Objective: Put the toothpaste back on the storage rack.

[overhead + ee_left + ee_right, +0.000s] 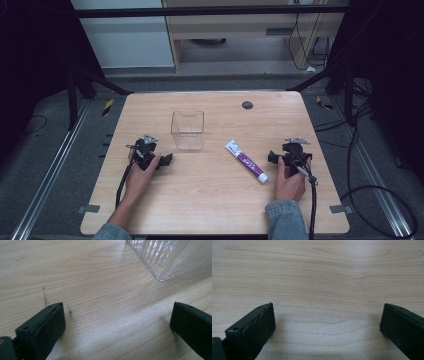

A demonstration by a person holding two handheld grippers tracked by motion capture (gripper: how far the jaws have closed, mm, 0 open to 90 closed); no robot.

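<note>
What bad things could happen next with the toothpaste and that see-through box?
The clear box looks light, and the left gripper rests close to its corner with jaws open, so a bump could slide or tip it. The toothpaste tube lies flat and slanted beside the right gripper, also open. Pinching it off-centre might make it swing or slip out, perhaps off the table.

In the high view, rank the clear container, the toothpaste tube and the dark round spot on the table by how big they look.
1. Clear container, largest.
2. Toothpaste tube, long but far narrower.
3. Dark round spot, smallest. It lies farther from the camera, yet the gap is too wide for that to change the order.
</note>
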